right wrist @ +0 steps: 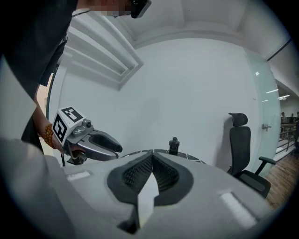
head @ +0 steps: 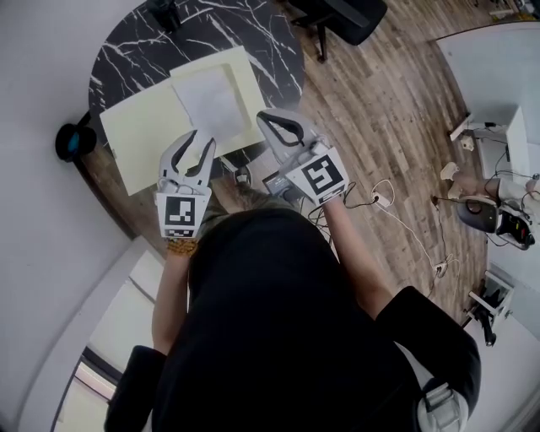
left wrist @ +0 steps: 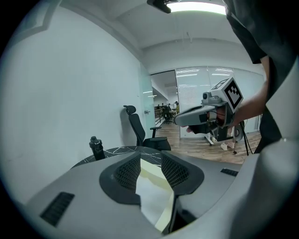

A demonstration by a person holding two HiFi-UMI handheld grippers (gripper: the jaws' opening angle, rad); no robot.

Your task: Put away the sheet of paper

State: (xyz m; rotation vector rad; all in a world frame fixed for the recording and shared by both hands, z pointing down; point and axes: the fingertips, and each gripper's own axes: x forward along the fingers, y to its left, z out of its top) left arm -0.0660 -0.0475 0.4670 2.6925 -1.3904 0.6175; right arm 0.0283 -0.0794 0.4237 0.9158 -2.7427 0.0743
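A round black marble bench stands in the upper left of the head view. On it a pale yellow folder lies open and flat. The white sheet of paper rests on top of the folder, toward its upper right half, and neither gripper touches it.

The left gripper hangs over the near edge of the folder with its jaws spread. Its own view shows only the folder and the sheet through the gap between them. The right gripper is just beside the folder's right edge. Its jaw tips are pressed together and nothing is pinched between them. The two grippers are side by side and near each other, with the paper between and just beyond their tips.

A small black bottle stands upright on the far side of the bench. A black office chair sits past the bench on the wooden floor, at the top of the frame. White cables trail over the floor to the right of the person.
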